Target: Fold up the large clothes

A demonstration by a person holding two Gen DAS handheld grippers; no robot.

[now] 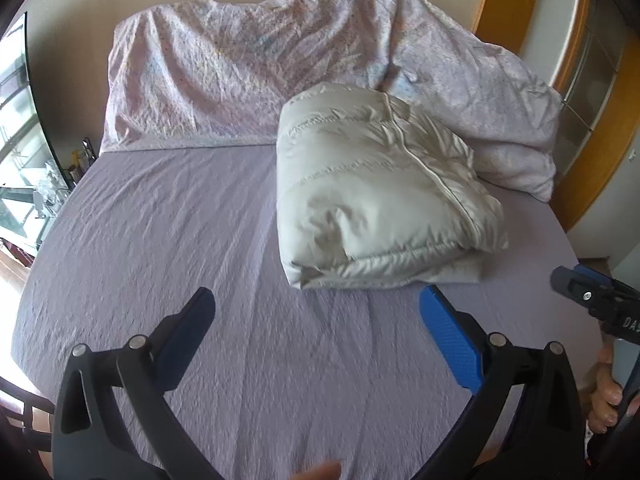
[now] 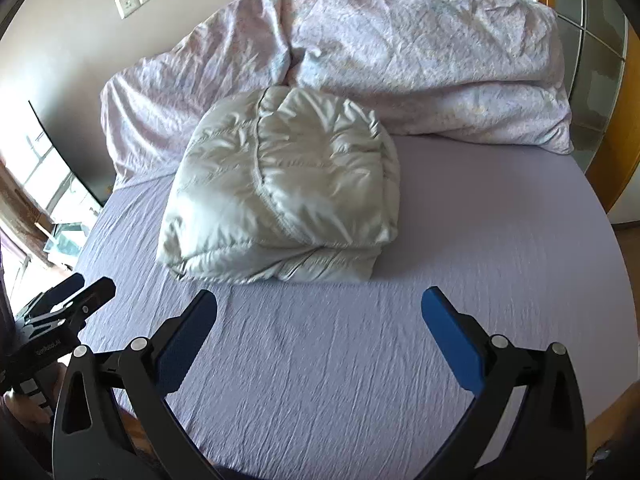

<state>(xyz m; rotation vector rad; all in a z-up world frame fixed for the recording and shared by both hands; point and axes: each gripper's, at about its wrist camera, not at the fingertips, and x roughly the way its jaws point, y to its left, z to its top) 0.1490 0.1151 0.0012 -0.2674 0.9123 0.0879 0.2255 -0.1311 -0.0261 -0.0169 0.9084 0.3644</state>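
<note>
Puffer jacket (image 2: 280,192) folded in a bundle on the bed (image 2: 480,240), just ahead of both tools.
Left tool (image 1: 316,312) and right tool (image 2: 320,312) gape wide, holding nothing; probably finished, so only tuck loose edges gently, without dragging the bundle.

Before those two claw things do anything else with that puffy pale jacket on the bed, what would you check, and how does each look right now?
1. Left gripper open and empty: ok.
2. Right gripper open and empty: ok.
3. Puffy pale-grey quilted jacket folded into a compact bundle: ok.
4. Bundle clear of both grippers: ok.
5. Bundle resting fully on the lilac bedsheet: ok.
6. Sleeves tucked neatly inside: cannot tell.
</note>
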